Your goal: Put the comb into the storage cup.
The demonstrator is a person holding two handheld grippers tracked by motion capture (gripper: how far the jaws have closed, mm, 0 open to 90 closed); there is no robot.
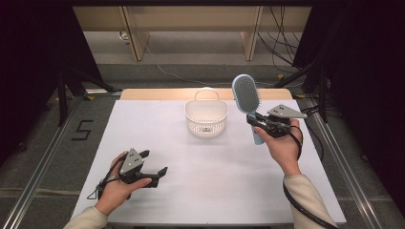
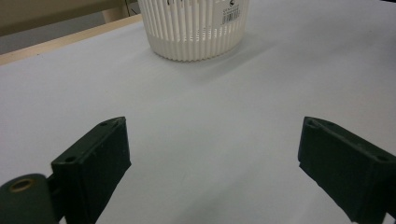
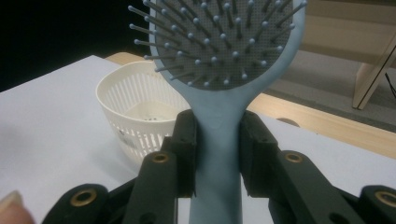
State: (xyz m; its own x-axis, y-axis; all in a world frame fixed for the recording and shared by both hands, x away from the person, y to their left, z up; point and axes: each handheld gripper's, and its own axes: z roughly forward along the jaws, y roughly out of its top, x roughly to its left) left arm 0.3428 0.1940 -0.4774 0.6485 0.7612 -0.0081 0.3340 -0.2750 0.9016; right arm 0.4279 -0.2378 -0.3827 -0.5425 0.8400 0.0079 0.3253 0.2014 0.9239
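Two grippers are working over the white table (image 1: 210, 191), one in each of the person's hands. The right gripper (image 1: 255, 119) is sitting at about three o'clock from the table's middle, raised off the surface, and its jaws are clamping the handle of a light blue hairbrush (image 1: 246, 94). In the right gripper view the two black jaws are pressing on either side of the hairbrush (image 3: 219, 140) just below the head, with the grey bristle pad facing the camera and the head standing up above the jaws. In the high view the brush is standing nearly upright, its head leaning slightly toward eleven o'clock and its handle end hanging below the hand.

A white slatted basket (image 1: 206, 119) with a thin hoop handle is resting on the table at about twelve o'clock, near the far edge. The brush is being held at about three o'clock of the basket, close beside it but not touching it, and higher than its rim. In the right gripper view the basket (image 3: 135, 116) is lying behind the brush, toward nine o'clock.

The left gripper (image 1: 155, 164) is waiting low at about eight o'clock, well apart from the basket. Its jaws are standing wide, with bare table between them, and the basket (image 2: 196, 28) is showing ahead at twelve o'clock.
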